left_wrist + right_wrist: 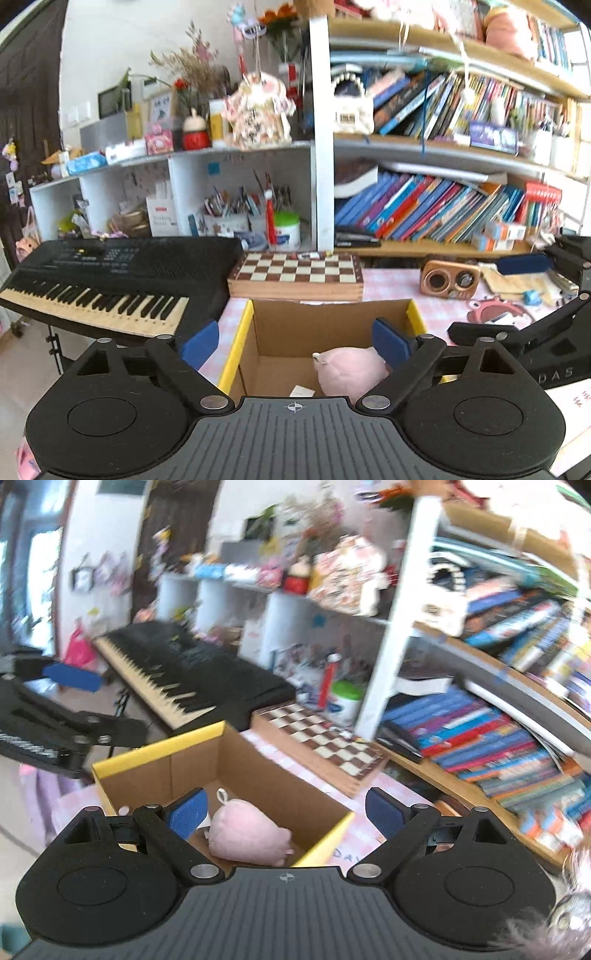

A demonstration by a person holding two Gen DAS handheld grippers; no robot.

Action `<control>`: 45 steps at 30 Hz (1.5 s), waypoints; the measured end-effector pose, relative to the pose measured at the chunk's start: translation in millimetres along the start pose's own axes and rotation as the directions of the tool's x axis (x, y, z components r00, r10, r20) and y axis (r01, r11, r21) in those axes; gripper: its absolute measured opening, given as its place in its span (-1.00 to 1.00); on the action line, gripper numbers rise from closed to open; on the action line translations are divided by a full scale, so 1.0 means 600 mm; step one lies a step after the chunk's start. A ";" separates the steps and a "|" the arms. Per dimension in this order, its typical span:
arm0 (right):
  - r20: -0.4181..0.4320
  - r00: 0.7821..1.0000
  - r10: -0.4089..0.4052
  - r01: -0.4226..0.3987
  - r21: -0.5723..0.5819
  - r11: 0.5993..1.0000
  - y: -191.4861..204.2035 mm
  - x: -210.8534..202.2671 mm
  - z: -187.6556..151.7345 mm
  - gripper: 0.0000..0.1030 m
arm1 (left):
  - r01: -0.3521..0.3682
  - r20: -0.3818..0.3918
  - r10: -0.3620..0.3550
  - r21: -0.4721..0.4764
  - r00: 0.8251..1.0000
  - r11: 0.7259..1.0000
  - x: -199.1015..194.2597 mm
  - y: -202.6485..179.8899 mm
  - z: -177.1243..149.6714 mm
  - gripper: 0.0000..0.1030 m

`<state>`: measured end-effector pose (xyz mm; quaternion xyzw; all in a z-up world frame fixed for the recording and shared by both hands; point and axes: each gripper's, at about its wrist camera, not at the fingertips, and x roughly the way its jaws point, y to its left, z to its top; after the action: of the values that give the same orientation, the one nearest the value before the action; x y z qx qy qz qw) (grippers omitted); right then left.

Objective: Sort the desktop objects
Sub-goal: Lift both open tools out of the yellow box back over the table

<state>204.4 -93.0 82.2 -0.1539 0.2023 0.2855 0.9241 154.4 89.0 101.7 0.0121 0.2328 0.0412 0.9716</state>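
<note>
A cardboard box (328,325) with yellow-edged flaps stands open on the pink checked tablecloth. Inside it lies a pink plush pig (351,371), also seen in the right wrist view as the plush pig (245,836) on the floor of the box (258,775). My left gripper (295,341) hangs above the box, open, nothing between its blue pads. My right gripper (282,810) is open too, above the box's near right corner, with nothing held. The right gripper's body shows at the far right of the left wrist view, and the left gripper at the left edge of the right wrist view.
A wooden chessboard box (295,275) lies behind the cardboard box. A black keyboard (110,280) stands to the left. A brown speaker (448,278), a pink frame (496,314) and papers lie to the right. Crowded bookshelves (443,206) fill the back.
</note>
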 end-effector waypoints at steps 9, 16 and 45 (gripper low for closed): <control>0.049 0.981 -0.187 0.174 0.190 0.966 0.028 -0.108 -0.064 0.82 | -0.012 0.045 0.013 -0.018 0.999 1.000 -0.088 -0.001 -0.052 0.85; 0.011 0.955 -0.297 0.280 0.299 0.912 0.063 -0.165 -0.127 0.82 | -0.031 0.019 0.032 -0.032 0.999 0.999 -0.125 0.002 -0.103 0.85; -0.183 0.899 -0.397 0.436 0.303 0.848 0.135 -0.234 -0.276 0.82 | 0.075 -0.091 -0.075 0.003 0.993 0.997 -0.144 -0.078 -0.221 0.86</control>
<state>3.3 -160.5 -10.8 -0.0502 0.2619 0.0301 0.9633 20.8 35.4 20.4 0.0047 0.2770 0.0043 0.9608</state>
